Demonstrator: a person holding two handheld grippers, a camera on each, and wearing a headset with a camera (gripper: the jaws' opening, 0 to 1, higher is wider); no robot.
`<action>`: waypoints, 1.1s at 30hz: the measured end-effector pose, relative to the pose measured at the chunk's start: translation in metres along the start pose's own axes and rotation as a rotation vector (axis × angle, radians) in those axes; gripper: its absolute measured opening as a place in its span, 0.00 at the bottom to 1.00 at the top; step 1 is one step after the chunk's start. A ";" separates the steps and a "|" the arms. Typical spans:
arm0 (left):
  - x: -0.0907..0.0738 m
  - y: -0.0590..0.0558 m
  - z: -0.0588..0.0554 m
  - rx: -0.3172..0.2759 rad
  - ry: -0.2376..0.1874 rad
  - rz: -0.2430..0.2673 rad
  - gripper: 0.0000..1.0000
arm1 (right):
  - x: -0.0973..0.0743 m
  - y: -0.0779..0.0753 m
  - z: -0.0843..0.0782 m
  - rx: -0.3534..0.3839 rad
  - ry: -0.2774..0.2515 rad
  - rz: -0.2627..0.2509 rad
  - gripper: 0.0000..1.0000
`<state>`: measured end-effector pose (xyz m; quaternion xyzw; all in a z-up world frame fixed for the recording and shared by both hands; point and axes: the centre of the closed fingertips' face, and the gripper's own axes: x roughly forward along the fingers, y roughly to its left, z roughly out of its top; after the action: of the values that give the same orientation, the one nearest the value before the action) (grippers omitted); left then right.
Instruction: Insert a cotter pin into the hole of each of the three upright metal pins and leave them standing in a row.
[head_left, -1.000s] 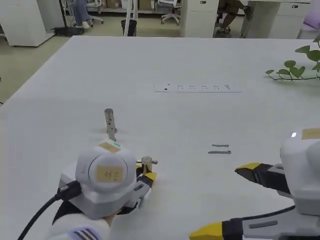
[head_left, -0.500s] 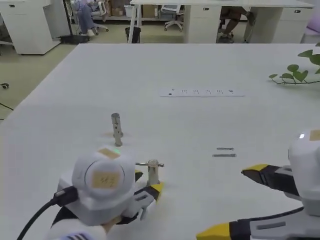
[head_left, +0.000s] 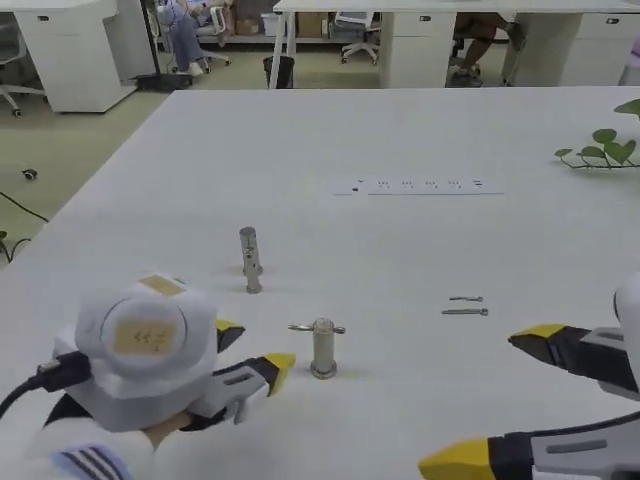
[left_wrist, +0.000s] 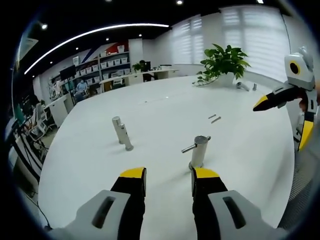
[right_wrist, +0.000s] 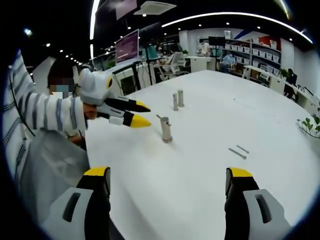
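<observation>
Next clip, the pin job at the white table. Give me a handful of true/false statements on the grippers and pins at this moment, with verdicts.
1. The nearest metal pin stands upright with a cotter pin through its top. True.
2. The left gripper is shut on that metal pin. False: its jaws are open and the pin stands free just ahead of them.
3. Two loose cotter pins lie on the table. True.
4. The right gripper holds a cotter pin. False: it is wide open and empty.
</observation>
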<state>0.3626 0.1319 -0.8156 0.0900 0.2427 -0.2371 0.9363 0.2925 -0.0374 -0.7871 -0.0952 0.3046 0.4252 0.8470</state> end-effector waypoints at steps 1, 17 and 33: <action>-0.002 0.005 0.001 0.003 0.000 0.007 0.35 | -0.001 -0.001 0.000 0.001 0.000 -0.003 0.97; 0.013 0.065 0.006 -0.018 0.028 0.073 0.33 | -0.010 -0.013 -0.011 0.039 0.027 -0.048 0.95; 0.059 0.074 0.007 -0.100 0.028 0.134 0.29 | -0.010 -0.023 -0.018 0.084 0.051 -0.069 0.94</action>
<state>0.4468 0.1708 -0.8348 0.0623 0.2606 -0.1602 0.9500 0.2979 -0.0656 -0.7979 -0.0808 0.3400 0.3802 0.8563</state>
